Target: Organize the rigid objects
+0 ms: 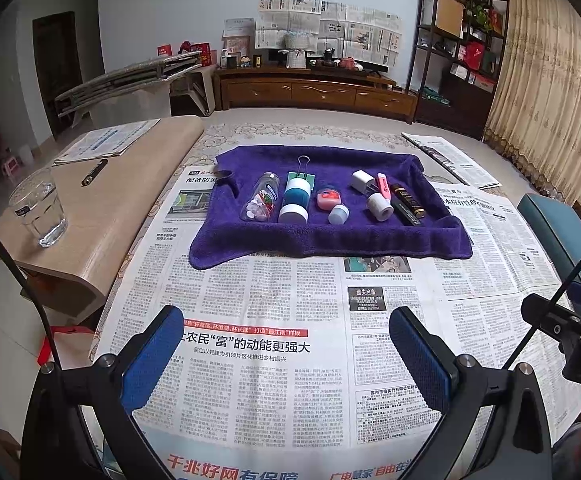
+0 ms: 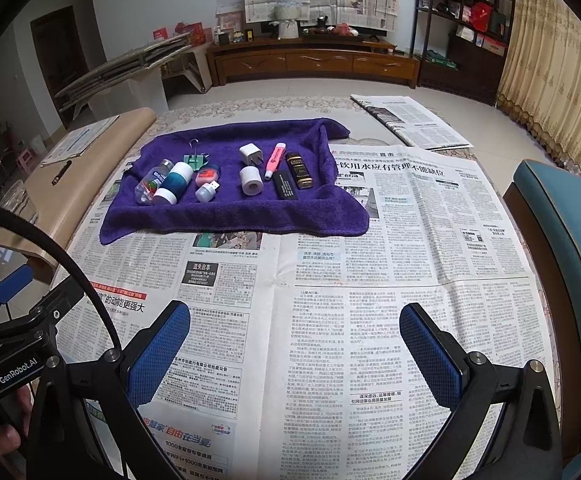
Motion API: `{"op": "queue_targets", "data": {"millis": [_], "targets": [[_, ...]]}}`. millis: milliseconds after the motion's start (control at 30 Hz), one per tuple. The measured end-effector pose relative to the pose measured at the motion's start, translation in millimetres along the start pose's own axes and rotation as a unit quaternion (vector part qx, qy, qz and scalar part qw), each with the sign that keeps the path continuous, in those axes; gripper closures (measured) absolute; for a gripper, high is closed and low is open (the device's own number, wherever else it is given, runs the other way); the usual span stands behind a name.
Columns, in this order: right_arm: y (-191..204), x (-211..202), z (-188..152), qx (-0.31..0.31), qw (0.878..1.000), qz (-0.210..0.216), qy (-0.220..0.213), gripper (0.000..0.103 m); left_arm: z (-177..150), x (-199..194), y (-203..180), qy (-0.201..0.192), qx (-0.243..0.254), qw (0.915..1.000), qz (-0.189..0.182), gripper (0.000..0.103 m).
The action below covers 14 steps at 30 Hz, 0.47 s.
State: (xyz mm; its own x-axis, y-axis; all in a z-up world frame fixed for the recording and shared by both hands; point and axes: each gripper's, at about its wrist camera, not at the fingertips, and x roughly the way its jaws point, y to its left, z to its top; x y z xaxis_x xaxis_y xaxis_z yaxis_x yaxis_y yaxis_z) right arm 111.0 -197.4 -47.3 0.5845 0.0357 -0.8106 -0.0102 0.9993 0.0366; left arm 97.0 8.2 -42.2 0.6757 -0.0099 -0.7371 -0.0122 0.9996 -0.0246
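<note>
A purple towel lies on the newspaper-covered table and carries a row of small items: a clear pill bottle, a teal and white jar, a green binder clip, a pink round case, a small pale blue USB light, a white charger plug, a white tape roll, a pink highlighter and two black and gold tubes. My left gripper and right gripper both hang open over the newspaper, well short of the towel, holding nothing.
A glass of water and a black pen rest on the beige side ledge at left. A teal chair stands at the right edge. A folded newspaper lies beyond the towel.
</note>
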Motion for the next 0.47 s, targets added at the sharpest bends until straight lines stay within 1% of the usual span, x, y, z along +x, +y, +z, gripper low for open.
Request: {"op": "queue_targets", "data": {"millis": [133,467], "targets": [[-1.5,0.7,0.0,0.002,1.0,-0.002,0.002,0.0,-0.6,0.4,0.7,0.002,-0.005,1.0,-0.006,0.0],[-3.9,1.1,0.1,0.005,1.0,-0.005,0.004,0.0,-2.1,2.1,-0.7,0.001,0.004,1.0,-0.004,0.0]]}}
